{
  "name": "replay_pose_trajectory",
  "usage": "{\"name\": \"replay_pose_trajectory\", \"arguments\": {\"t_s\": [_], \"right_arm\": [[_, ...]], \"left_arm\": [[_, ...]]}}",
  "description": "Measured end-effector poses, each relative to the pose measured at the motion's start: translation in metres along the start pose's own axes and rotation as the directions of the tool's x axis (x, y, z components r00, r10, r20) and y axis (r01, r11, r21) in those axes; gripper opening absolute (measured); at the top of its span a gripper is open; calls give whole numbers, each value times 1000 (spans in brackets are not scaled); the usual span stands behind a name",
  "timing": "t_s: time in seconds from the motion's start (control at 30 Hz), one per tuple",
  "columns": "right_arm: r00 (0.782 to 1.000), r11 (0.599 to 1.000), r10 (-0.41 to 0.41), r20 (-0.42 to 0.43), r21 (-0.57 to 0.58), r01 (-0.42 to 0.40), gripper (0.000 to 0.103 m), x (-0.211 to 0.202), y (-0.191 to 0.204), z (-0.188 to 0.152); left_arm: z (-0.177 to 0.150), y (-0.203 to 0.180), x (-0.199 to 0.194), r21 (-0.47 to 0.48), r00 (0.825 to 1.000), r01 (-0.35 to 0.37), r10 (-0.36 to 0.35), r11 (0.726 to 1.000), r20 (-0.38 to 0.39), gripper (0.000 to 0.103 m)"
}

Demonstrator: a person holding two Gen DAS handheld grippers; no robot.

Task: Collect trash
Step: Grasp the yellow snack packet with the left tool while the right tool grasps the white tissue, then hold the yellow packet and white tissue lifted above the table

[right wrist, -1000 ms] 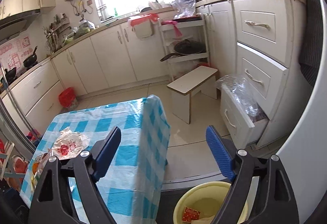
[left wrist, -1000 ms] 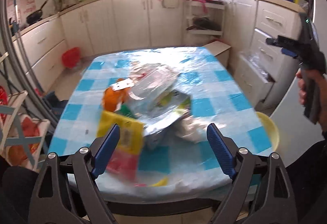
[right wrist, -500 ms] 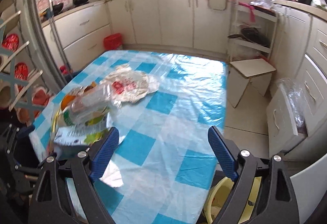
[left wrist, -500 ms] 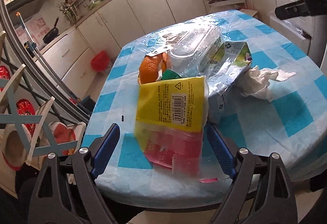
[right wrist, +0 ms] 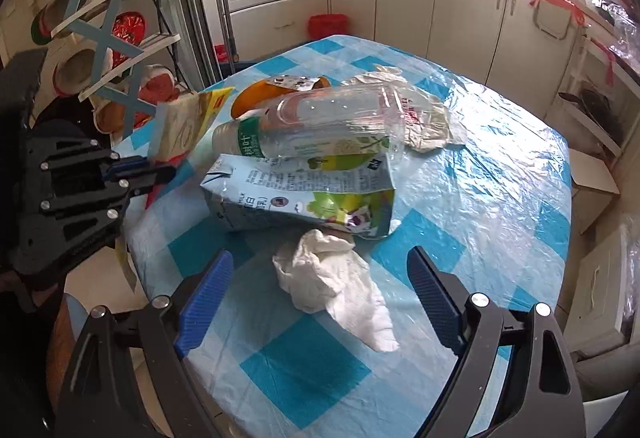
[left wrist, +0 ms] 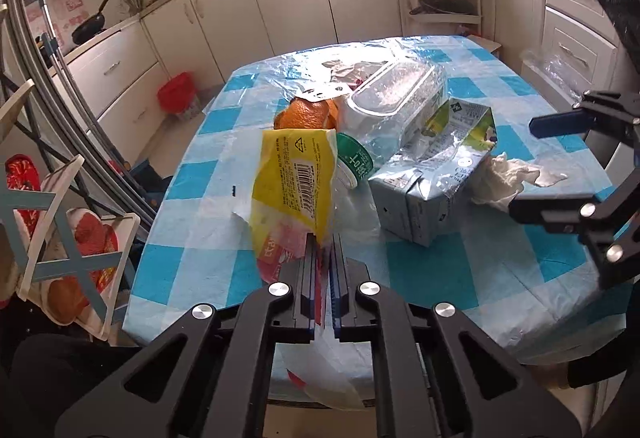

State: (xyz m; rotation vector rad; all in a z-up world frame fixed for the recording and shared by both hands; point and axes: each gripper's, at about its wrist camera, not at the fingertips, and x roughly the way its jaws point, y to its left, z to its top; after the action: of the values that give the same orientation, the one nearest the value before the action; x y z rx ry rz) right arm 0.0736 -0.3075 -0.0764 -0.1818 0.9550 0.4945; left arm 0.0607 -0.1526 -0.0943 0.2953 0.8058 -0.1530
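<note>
The left gripper (left wrist: 323, 258) points steeply down at the near edge of the surface (left wrist: 432, 274), bottom centre of the left view. Its fingers have just been closing and now pinch the lower edge of one yellow bag (left wrist: 294, 174), which stands lifted in front of the pile. The bag carries a barcode and a triangular recycling mark; red print shows on its lower part, not readable.

The right gripper (right wrist: 320, 298) also tilts down, at the bottom of the right view. Its fingers are spread wide, with one crumpled tissue (right wrist: 332, 278) lying on the surface between them, not touched.

The trash lies at centre frame on the blue checked cloth:
- one carton (right wrist: 304, 194), on its side, printed text too small to read;
- one clear bottle (right wrist: 316, 126) with a green label bearing white characters, resting on the carton;
- one orange peel (left wrist: 308, 114) behind the bag;
- one flat wrapper (right wrist: 416, 118) with red print, behind the bottle.
</note>
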Motion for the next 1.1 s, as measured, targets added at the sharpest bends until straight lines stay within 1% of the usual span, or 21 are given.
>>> {"name": "replay_pose_trajectory", "arguments": {"t_s": [0.03, 0.1, 0.17, 0.2, 0.27, 0.33, 0.4, 0.43, 0.57, 0.73, 0.83, 0.9, 1.1], "right_arm": [[1000, 1000, -4, -7, -9, 4, 85, 4, 4, 0], [1000, 1000, -22, -18, -20, 21, 80, 11, 5, 2], [999, 1000, -21, -35, -16, 20, 65, 15, 3, 4], [999, 1000, -21, -44, -10, 21, 61, 17, 1, 4], [998, 1000, -24, -63, 3, 24, 42, 20, -3, 2], [997, 1000, -20, -78, 14, 21, 32, 23, -5, 1], [997, 1000, -12, -78, 20, 14, 26, 23, -6, 0], [997, 1000, -2, -76, 22, 4, 20, 22, -5, 0], [995, 994, 80, -53, 74, -76, 15, 15, -8, 2], [984, 976, 180, -7, 128, -177, 15, 6, -11, 7], [967, 955, 255, 17, 155, -254, 15, 2, -12, 9], [951, 937, 307, 35, 166, -309, 15, -1, -11, 10], [909, 887, 409, 76, 200, -416, 15, -9, -12, 11]], "left_arm": [[1, 3, -4, -9, 1000, 7, -7, 1000, 6, 5], [3, 8, -10, -22, 1000, 12, -11, 1000, 20, 4], [6, 14, -17, -35, 999, 16, -15, 999, 42, 4], [6, 16, -21, -44, 999, 17, -15, 999, 53, 4], [6, 24, -25, -66, 998, 20, -16, 998, 68, 4], [5, 31, -24, -90, 998, 27, -21, 996, 67, 4], [3, 38, -23, -113, 998, 36, -29, 993, 60, 4], [2, 41, -22, -125, 998, 41, -34, 991, 58, 4], [1, 54, -22, -167, 997, 57, -47, 984, 62, 4], [-2, 63, -18, -200, 997, 72, -61, 977, 56, 4], [-2, 65, -16, -207, 996, 76, -66, 975, 53, 4], [-2, 66, -15, -212, 996, 77, -67, 974, 53, 4], [-2, 65, -13, -214, 996, 78, -69, 974, 50, 4]]}}
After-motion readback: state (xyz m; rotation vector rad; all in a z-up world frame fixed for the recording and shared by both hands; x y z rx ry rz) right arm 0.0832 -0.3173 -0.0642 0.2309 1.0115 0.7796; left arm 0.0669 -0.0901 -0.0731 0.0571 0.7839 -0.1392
